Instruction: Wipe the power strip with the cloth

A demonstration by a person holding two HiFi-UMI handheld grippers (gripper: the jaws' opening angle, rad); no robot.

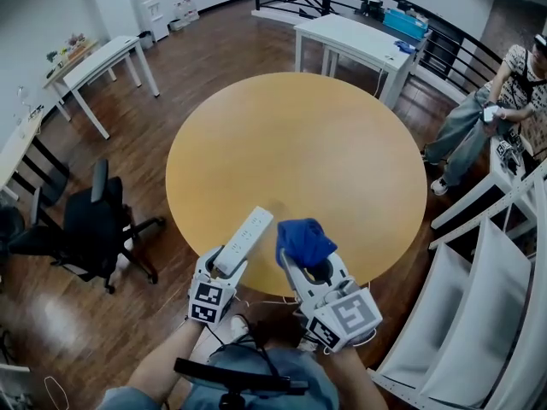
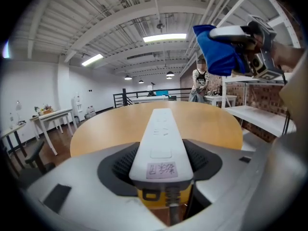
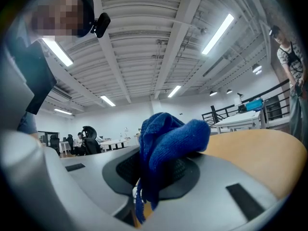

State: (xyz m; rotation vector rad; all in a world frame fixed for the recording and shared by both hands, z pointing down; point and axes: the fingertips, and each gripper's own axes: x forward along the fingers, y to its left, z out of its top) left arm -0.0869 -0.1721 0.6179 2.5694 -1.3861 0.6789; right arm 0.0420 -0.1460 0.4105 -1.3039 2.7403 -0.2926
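While cloth [image 1: 303, 239] and strip [image 1: 244, 240] stay apart, wiping looks unstarted. Left gripper [image 1: 226, 261] is clamped on the strip's near end, which juts past its fingertips. Right gripper [image 1: 312, 267] is clamped on the cloth, bunched at its fingertips. All wiping is left.

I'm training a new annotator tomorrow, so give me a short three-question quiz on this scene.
1. True or false: the blue cloth touches the white power strip.
2. The right gripper has its jaws shut on: A) the power strip B) the blue cloth C) nothing.
3. Which gripper holds the power strip?
Key: 1 false, they are apart. 2 B. 3 the left gripper.
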